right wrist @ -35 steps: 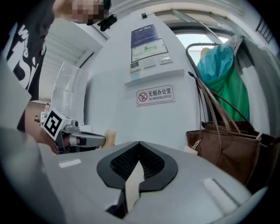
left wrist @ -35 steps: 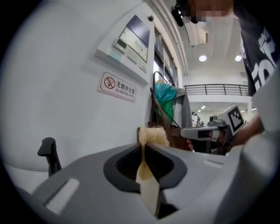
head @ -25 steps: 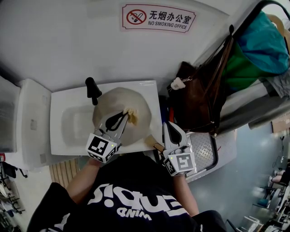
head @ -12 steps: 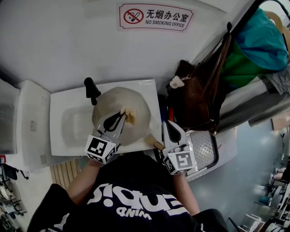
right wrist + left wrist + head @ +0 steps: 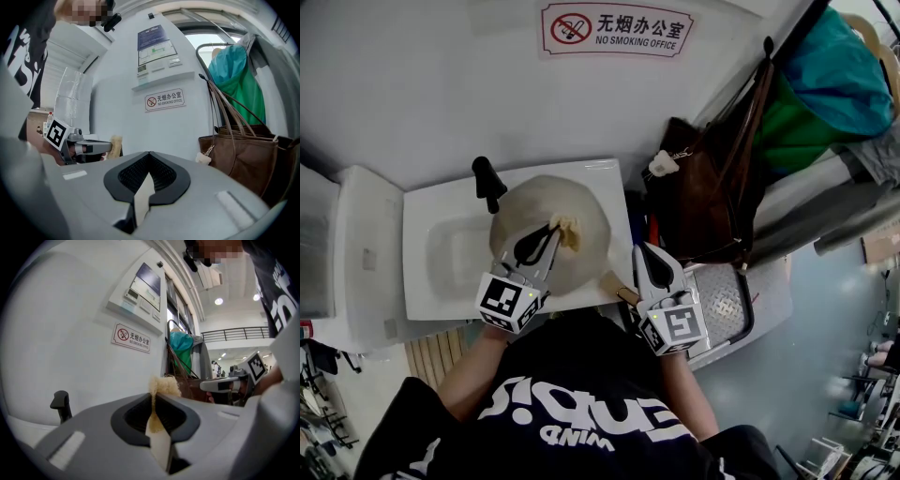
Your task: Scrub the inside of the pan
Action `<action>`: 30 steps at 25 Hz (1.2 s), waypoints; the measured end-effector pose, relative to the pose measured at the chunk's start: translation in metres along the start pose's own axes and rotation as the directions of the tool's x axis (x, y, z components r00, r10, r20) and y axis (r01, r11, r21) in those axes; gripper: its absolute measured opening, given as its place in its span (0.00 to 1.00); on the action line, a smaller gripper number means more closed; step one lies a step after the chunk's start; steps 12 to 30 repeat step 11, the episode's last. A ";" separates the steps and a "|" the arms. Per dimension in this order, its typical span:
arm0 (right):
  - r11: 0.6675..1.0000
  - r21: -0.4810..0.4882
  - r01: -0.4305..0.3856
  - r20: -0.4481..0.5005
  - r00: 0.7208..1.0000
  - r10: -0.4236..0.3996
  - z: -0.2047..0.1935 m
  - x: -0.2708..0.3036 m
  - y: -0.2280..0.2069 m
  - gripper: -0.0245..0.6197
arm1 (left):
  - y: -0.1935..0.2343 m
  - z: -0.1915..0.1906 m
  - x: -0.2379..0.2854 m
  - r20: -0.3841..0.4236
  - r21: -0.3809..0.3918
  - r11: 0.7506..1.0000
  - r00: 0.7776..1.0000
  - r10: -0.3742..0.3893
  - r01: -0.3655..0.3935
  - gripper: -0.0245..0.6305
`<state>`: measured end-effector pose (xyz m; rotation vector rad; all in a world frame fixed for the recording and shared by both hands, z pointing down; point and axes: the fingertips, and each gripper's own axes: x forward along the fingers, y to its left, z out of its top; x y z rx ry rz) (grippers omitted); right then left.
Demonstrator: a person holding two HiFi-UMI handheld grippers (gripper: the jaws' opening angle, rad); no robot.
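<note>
A wall sign (image 5: 616, 29) reads "无烟办公室 NO SMOKING OFFICE" (beside a crossed-out cigarette symbol).

Left gripper (image 5: 547, 232): jaws pressed together on a scrub pad (image 5: 165, 386) — pointing nearly level.
Right gripper (image 5: 647, 255): jaws fully together, nothing between — nearly level.

The round beige pan (image 5: 586, 211) sits in the white sink (image 5: 427, 295), with a tan fibrous scrubber (image 5: 566, 230) over its middle.

No-smoking sign (image 5: 617, 28) at twelve o'clock, brown bag (image 5: 712, 202) and teal garment (image 5: 848, 80) at two o'clock, black tap (image 5: 487, 180) at ten o'clock
</note>
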<state>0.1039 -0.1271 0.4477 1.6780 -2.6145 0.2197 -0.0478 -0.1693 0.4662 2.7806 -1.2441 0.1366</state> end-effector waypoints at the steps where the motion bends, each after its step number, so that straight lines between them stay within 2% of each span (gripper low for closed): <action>1: 1.000 0.000 -0.001 0.000 1.000 0.001 0.000 0.000 0.000 0.05 | 0.000 0.000 0.000 -0.001 0.000 1.000 1.000 0.000 0.000 0.07; 11: 1.000 0.000 -0.022 -0.004 1.000 0.022 -0.001 -0.001 0.003 0.05 | -0.003 -0.005 0.002 -0.029 -0.005 1.000 1.000 -0.002 0.002 0.07; 30: 1.000 0.000 -0.022 -0.004 1.000 0.022 -0.001 -0.001 0.003 0.05 | -0.003 -0.005 0.002 -0.029 -0.005 1.000 1.000 -0.002 0.002 0.07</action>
